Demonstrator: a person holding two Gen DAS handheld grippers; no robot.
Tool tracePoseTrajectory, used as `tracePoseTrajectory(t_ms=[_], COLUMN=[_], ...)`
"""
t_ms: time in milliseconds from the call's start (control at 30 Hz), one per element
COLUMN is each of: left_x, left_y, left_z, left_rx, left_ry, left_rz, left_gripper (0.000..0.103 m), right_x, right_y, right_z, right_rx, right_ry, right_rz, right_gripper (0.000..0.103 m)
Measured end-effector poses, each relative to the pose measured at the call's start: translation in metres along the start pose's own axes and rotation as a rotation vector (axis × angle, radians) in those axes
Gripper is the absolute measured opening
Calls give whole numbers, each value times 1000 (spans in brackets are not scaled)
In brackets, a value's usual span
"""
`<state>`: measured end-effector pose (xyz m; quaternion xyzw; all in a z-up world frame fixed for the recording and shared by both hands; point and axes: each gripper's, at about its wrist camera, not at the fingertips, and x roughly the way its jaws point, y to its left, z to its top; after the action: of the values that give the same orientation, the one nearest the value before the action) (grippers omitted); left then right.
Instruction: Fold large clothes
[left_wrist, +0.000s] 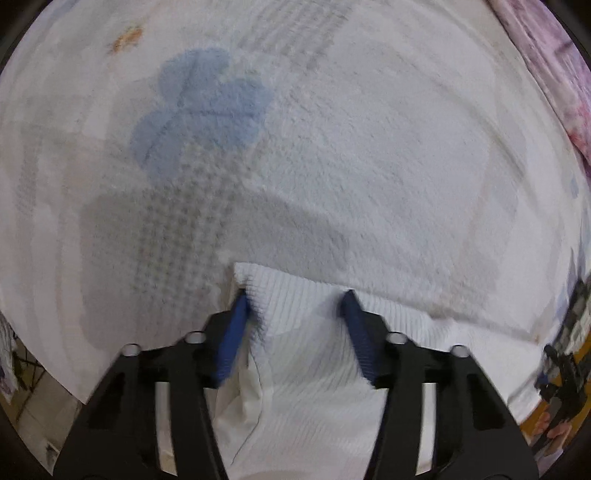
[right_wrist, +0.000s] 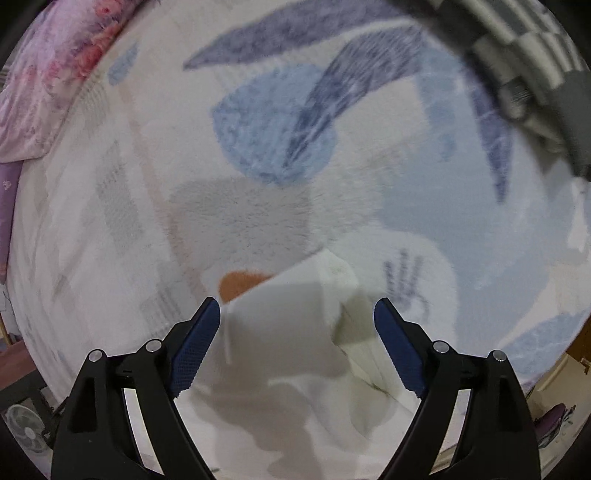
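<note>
Two hand-held grippers, left hand-held gripper (left_wrist: 295, 295) and right hand-held gripper (right_wrist: 297, 308), are seen spread apart, unclamped, over a white garment (left_wrist: 310, 354) at lower centre.

Open blanket (left_wrist: 369, 166) beyond white garment (left_wrist: 314, 332)

I look for words, labels, brands or numbers in both of my views, and I find none that I can read. The fluffy white blanket with blue shapes (right_wrist: 280, 122) under my fingers carries only a printed pattern, no letters. The dark blue strokes on it (right_wrist: 404, 284) look like a drawing, not like writing.
</note>
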<state>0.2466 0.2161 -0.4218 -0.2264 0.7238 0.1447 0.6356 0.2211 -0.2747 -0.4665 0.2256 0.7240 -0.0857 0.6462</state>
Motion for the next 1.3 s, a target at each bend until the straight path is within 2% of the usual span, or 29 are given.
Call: tracePoseTrajectory(t_ms=[33,67,133,233,367,467,500,533,600,633,667,700,800,833,900,933,1000,1033,1133,1233,1300], left_x=[-3,-7,-24,-52,-97,-99,-112,-117,-122,-126,-122,-123,-85,-79,-56,-43,-17,1,50,56,56], left_y=[-2,-2,-4,-11,-29,-46,-59,-64,-79,-88,-91,-97,-83,-60,-50,-44,-36,-35,-28,-24,-19], left_z=[2,2,0,-8,-3,-8,0,1,19,21,27,21,-4,-20,-44,-53,-77,-91,-123,-133,-130], left_rx=[-15,-31,-52,-50,-46,-11,13,26,61,91,126,169,235,240,245,247,262,270,254,249,226], left_ry=[-10,-16,-44,-91,-166,-235,-273,-293,-311,-327,-342,-349,-300,-283,-215,-186,-114,-63,71,62,79], left_rz=[22,21,11,18,-3,-21,-29,-34,-20,13,38,62,129,139,127,122,112,111,85,98,73], left_gripper=[23,19,16,14,10,10,10,10,24,31,43,45,46,46,45,44,26,22,19,19,19], right_x=[4,4,-5,-29,-66,-95,-105,-112,-124,-128,-124,-135,-134,-128,-106,-93,-61,-42,11,20,20], right_y=[-1,-1,-1,-3,0,11,15,15,21,25,39,41,40,38,34,34,32,29,21,22,20], right_z=[0,-1,-4,-9,-8,5,11,18,30,33,38,30,9,-3,-23,-31,-51,-59,-78,-91,-94], right_rx=[12,20,16,11,-43,-79,-84,-74,-60,-87,-107,-137,-220,-238,-287,-315,-336,-324,-285,-335,-338], right_ry=[7,-2,-27,-60,-116,-191,-220,-238,-257,-276,-307,-367,-379,-364,-310,-273,-175,-130,6,32,56], right_rz=[-14,-26,-9,38,89,120,135,146,121,81,58,49,82,75,96,115,121,109,52,-15,-39], right_gripper=[47,37,26,21,20,19,19,20,29,46,61,75,76,76,71,54,36,33,33,32,31])
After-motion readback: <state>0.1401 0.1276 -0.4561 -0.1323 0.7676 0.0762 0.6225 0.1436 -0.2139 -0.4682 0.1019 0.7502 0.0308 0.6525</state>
